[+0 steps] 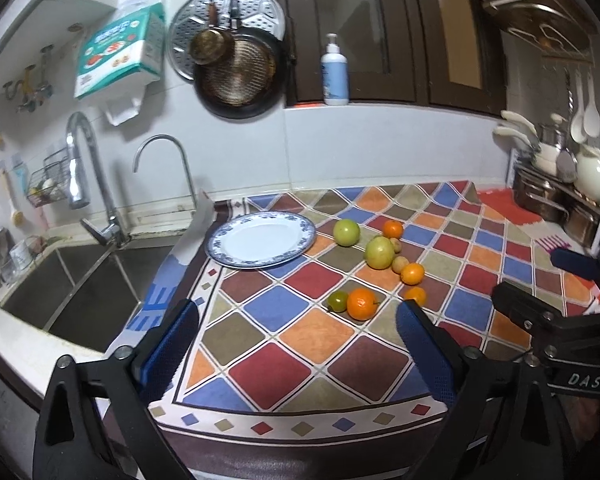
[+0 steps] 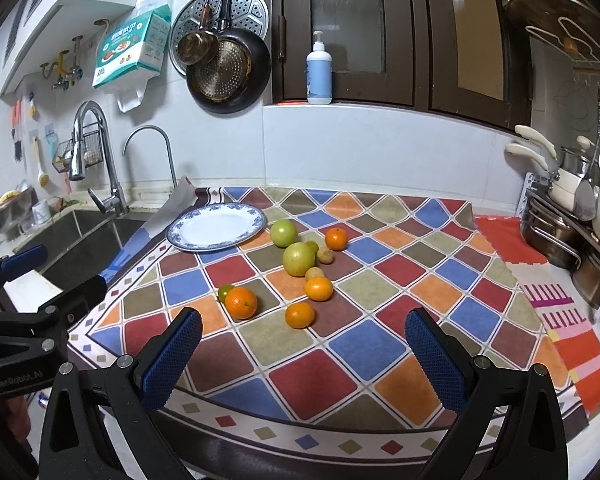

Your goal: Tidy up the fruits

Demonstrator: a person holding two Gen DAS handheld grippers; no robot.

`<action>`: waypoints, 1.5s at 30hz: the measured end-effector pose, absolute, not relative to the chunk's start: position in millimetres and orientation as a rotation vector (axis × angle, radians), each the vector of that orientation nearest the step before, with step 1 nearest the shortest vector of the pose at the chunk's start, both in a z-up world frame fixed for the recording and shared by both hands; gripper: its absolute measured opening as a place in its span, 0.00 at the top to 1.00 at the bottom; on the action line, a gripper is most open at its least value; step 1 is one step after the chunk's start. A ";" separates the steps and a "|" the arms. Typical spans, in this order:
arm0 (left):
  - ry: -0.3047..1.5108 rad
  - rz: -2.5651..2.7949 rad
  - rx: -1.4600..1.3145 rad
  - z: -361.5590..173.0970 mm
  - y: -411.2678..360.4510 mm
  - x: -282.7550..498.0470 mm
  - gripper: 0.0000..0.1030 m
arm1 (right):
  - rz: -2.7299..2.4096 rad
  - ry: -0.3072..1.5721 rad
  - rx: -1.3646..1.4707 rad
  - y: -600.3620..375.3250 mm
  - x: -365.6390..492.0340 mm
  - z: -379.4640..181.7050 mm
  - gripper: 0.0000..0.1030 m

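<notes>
Several fruits lie loose on a chequered cloth: two green apples (image 1: 379, 252) (image 1: 346, 232), several oranges such as the nearest one (image 1: 362, 304) (image 2: 241, 302), a small green fruit (image 1: 337, 300) and small yellowish ones (image 1: 400, 265). A blue-rimmed white plate (image 1: 260, 240) (image 2: 217, 226) sits bare to their left. My left gripper (image 1: 296, 320) hovers open in front of the fruit, nothing between its blue pads. My right gripper (image 2: 303, 330) is open too, near the cloth's front edge, short of an orange (image 2: 300, 315). Each gripper shows at the side of the other's view.
A steel sink (image 1: 66, 280) with two taps (image 1: 80, 160) lies left of the cloth. Pans (image 1: 238, 72) hang on the wall behind. A pump bottle (image 1: 334, 74) stands on the window ledge. Pots and a utensil rack (image 1: 560, 176) crowd the right corner.
</notes>
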State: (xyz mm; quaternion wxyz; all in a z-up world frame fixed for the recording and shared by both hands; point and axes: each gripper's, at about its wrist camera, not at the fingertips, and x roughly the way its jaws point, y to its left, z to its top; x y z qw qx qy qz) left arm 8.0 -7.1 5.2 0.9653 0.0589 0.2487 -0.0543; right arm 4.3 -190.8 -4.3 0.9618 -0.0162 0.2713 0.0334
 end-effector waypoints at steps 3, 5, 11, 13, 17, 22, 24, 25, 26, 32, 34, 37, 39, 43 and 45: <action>0.504 -0.138 0.141 0.0 -10.0 15.3 0.09 | 0.069 0.565 -0.039 -191.1 10.9 -9.2 0.01; 0.505 -0.168 0.156 -2.2 -12.4 21.8 0.12 | 0.066 0.577 -0.042 -190.9 17.8 -12.7 0.01; 0.508 -0.264 0.247 -13.3 -21.7 49.0 0.18 | 0.060 0.611 -0.032 -189.5 38.2 -22.4 0.07; 0.519 -0.307 0.282 -19.8 -24.3 61.3 0.21 | 0.054 0.634 -0.018 -188.5 48.8 -27.7 0.10; 0.543 -0.392 0.344 -32.7 -28.0 84.4 0.25 | 0.030 0.681 -0.004 -186.0 65.9 -39.8 0.16; 0.576 -0.509 0.408 -51.9 -31.6 110.6 0.31 | -0.009 0.742 0.003 -179.8 86.4 -57.3 0.22; 0.584 -0.546 0.427 -57.9 -33.7 117.7 0.34 | -0.029 0.765 0.001 -176.3 93.7 -64.9 0.24; 0.589 -0.568 0.437 -61.3 -34.5 121.0 0.35 | -0.035 0.774 0.000 -174.9 96.2 -67.8 0.25; 0.594 -0.589 0.451 -65.0 -35.8 123.8 0.36 | -0.042 0.788 0.002 -173.6 99.8 -71.7 0.27; 0.612 -0.648 0.518 -81.9 -45.1 135.7 0.39 | -0.045 0.841 0.002 -172.5 115.2 -85.9 0.34; 0.615 -0.652 0.534 -87.1 -49.4 138.0 0.41 | -0.025 0.852 -0.002 -174.6 119.9 -89.3 0.35; 0.635 -0.655 0.536 -93.2 -54.9 140.3 0.46 | 0.007 0.874 -0.016 -178.1 129.0 -96.1 0.38; 0.637 -0.656 0.530 -95.1 -57.1 140.9 0.47 | 0.028 0.889 -0.016 -179.1 133.1 -99.2 0.42; 0.649 -0.650 0.542 -101.2 -65.9 143.6 0.50 | 0.070 0.906 -0.011 -183.9 141.1 -105.7 0.44; 0.651 -0.649 0.547 -103.3 -68.8 143.8 0.51 | 0.085 0.913 -0.015 -184.9 143.7 -108.5 0.45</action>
